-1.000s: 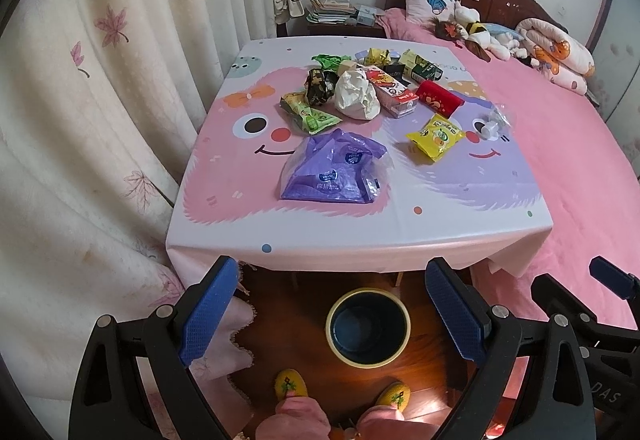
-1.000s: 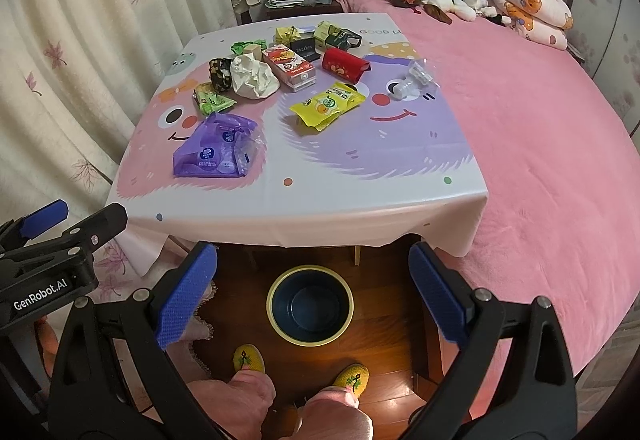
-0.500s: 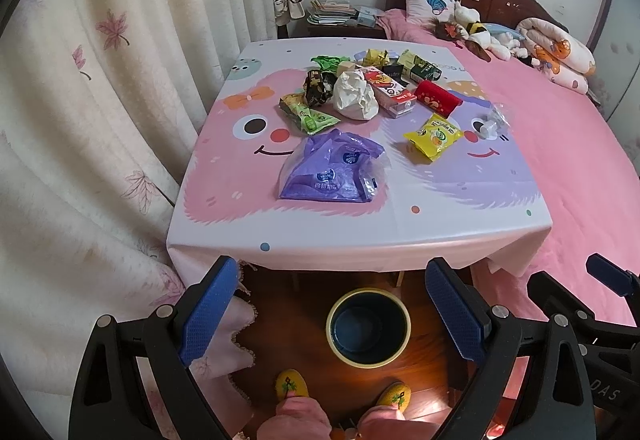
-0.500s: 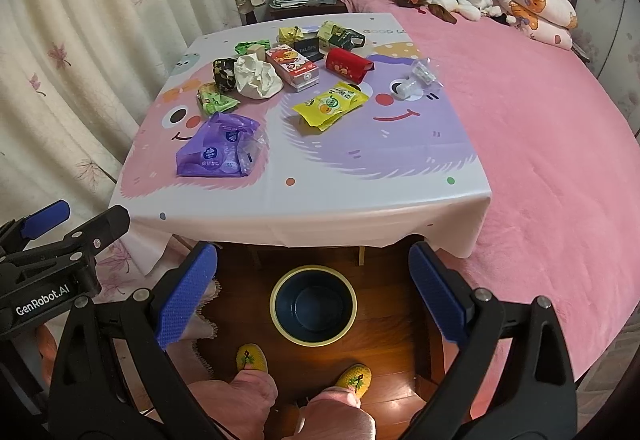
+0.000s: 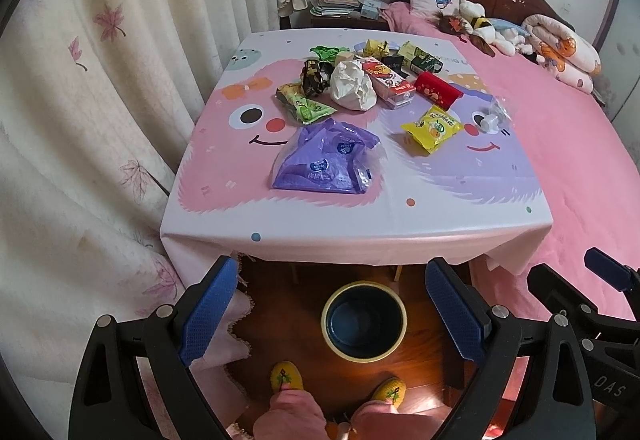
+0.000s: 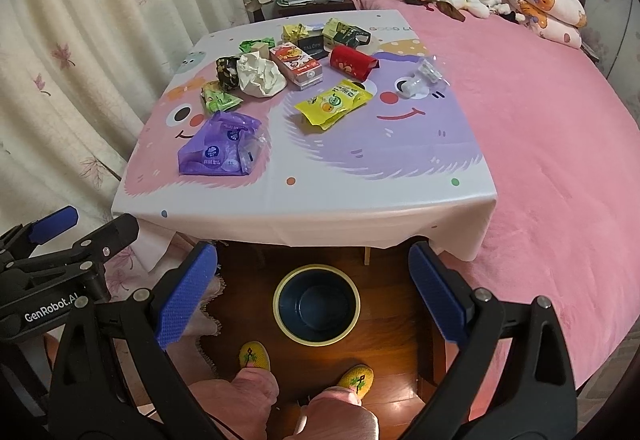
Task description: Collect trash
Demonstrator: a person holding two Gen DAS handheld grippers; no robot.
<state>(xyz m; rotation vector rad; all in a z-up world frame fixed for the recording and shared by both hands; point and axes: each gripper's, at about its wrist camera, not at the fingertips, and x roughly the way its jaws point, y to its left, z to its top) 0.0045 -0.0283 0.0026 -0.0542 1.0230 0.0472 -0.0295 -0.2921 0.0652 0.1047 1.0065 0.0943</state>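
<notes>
Covering the worktop (image 5: 360,216) was a cartoon-printed cloth in pink and purple, and the trash lay scattered over its far half. Largest was a purple plastic bag (image 5: 326,160), crumpled and flat, nearest the front edge. Behind it sat a white crumpled paper wad (image 5: 352,88), with a red and white carton (image 5: 390,82) just beside it and a red pouch (image 5: 438,90) further right. A yellow snack packet (image 5: 434,126) lay apart toward the right, a green wrapper (image 5: 302,104) to the left, and a small clear plastic piece (image 5: 494,118) near the right edge. On the wooden floor below the front edge stood a dark blue bin (image 5: 364,316) with a yellow rim, holding nothing visible.

Both tools hung low in front of the worktop, level and pointed forward above the bin. The left tool (image 5: 336,308) was spread wide with nothing between its blue pads, and the right tool (image 6: 312,292) was likewise wide and bare.
</notes>
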